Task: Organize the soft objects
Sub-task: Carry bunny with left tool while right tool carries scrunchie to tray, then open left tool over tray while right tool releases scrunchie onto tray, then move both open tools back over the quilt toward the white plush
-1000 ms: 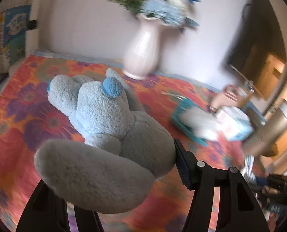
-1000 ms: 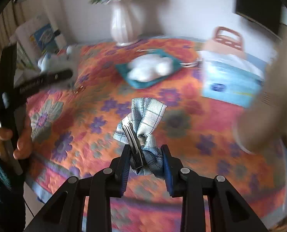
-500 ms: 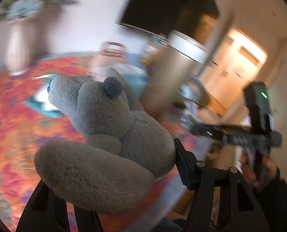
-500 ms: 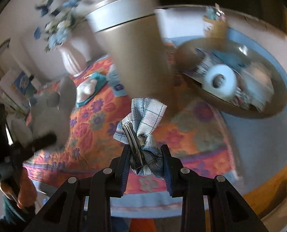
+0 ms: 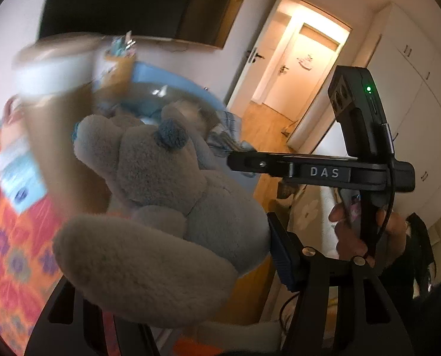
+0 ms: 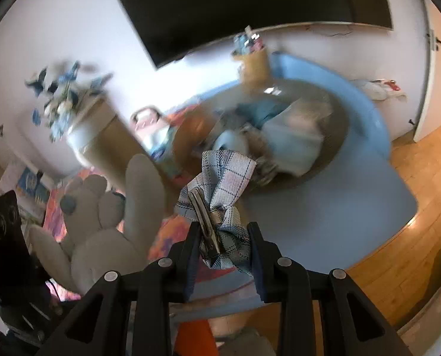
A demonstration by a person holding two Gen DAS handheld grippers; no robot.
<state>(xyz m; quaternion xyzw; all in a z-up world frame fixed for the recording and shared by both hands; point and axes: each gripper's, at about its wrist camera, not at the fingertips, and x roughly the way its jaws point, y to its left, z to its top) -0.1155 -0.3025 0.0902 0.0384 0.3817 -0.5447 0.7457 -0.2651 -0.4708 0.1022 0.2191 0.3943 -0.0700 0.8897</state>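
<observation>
A grey plush toy (image 5: 161, 207) with a blue nose fills the left wrist view, and my left gripper (image 5: 172, 255) is shut on its body. Only the right blue pad (image 5: 279, 255) shows; the plush hides the other one. In the right wrist view my right gripper (image 6: 224, 237) is shut on a blue-and-white checked cloth (image 6: 226, 175) with a metal clip in it. The plush (image 6: 101, 222) hangs just left of that cloth. From the left wrist view the right gripper (image 5: 235, 160) comes in from the right, held by a hand (image 5: 354, 237), with the cloth (image 5: 226, 136) at its tip.
A round brown bowl (image 6: 339, 136) with several items sits on a blue tabletop (image 6: 324, 207) ahead. A tall beige cylinder (image 5: 57, 136), blurred, stands at the left beside the floral cloth (image 5: 9, 252). A vase of flowers (image 6: 63, 101), a dark wall screen (image 6: 250, 9), wooden floor (image 6: 413, 207) and an open doorway (image 5: 303, 68) surround them.
Both views have swung right, from the floral cloth and vase to the round bowl, blue tabletop and doorway. The two grippers have come side by side. Both grips are unchanged.
</observation>
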